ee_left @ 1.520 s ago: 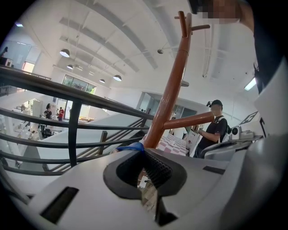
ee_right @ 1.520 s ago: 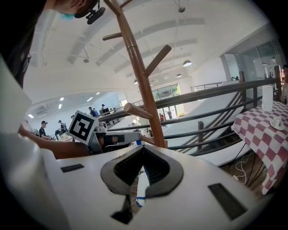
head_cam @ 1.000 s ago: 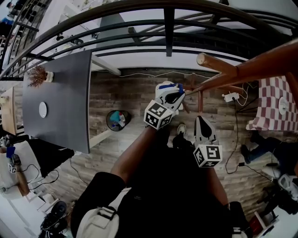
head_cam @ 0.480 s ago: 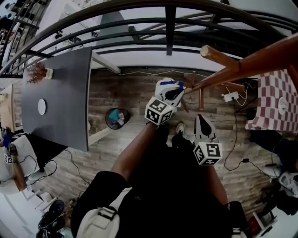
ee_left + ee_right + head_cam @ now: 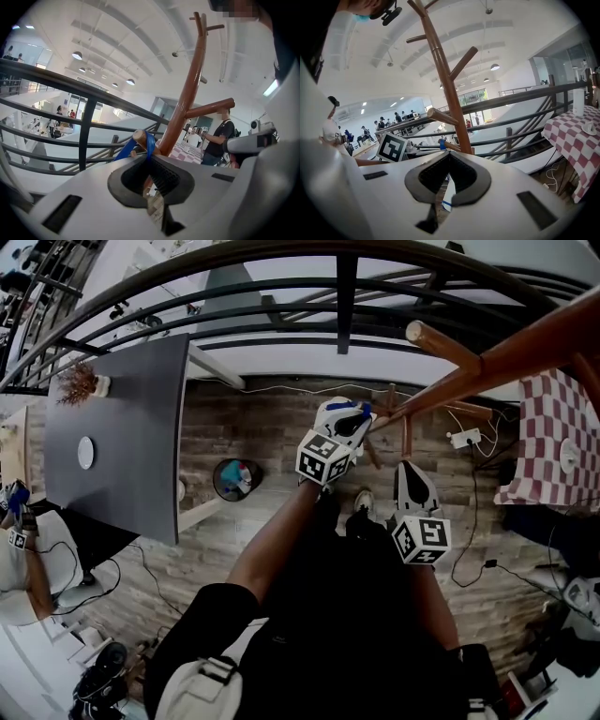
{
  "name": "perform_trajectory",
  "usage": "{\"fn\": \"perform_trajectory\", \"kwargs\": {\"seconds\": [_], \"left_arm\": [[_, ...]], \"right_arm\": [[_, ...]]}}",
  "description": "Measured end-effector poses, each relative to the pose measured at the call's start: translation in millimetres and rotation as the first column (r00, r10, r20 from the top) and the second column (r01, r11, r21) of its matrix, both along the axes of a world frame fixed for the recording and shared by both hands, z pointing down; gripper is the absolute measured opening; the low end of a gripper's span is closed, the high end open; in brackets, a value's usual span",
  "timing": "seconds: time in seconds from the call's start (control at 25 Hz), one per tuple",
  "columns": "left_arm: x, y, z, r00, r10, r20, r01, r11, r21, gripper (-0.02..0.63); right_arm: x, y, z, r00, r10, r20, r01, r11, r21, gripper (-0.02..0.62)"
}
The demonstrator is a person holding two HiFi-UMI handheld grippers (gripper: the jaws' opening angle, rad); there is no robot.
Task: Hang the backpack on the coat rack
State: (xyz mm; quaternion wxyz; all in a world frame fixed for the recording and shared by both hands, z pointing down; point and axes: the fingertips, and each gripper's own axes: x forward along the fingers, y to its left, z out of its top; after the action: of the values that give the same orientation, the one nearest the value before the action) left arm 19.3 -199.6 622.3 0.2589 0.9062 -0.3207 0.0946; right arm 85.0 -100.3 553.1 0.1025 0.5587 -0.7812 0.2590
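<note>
The backpack shows mainly as its blue strap [image 5: 148, 143], looped over the tip of a low peg [image 5: 139, 136] on the coat rack [image 5: 190, 89]. The bag's body cannot be told apart from the dark mass below the grippers in the head view. The left gripper [image 5: 150, 158] has its jaws pinched together on that strap just under the peg, apparently to hold the loop taut and steer it further along the wood, so that it does not slip off on release. The right gripper [image 5: 449, 154] sits lower and beside it, jaws closed together with nothing evident between them, probably out of the trunk's way. A dark railing [image 5: 342, 287] runs behind the rack. The hang looks nearly done, with the loop yet to be seated.
</note>
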Motion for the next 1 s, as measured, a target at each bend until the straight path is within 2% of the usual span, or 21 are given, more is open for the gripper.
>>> {"fn": "perform_trajectory", "kwargs": {"seconds": [0.4,0.64,1.0], "left_arm": [[-2,-7,5,0.999,-0.053,0.002,0.053,0.999,-0.010,0.014],[-2,-10,6,0.996,-0.082,-0.022,0.082,0.996,-0.024,0.014],[-5,-10,7,0.994,-0.109,0.008,0.109,0.994,-0.030,0.015]], "right_arm": [[-1,1,4,1.000,-0.015,0.006,0.015,1.000,-0.006,0.012],[-2,2,5,1.000,-0.028,0.008,0.028,1.000,-0.004,0.012],[-2,0,4,0.999,-0.036,0.014,0.036,0.999,0.005,0.012]]}}
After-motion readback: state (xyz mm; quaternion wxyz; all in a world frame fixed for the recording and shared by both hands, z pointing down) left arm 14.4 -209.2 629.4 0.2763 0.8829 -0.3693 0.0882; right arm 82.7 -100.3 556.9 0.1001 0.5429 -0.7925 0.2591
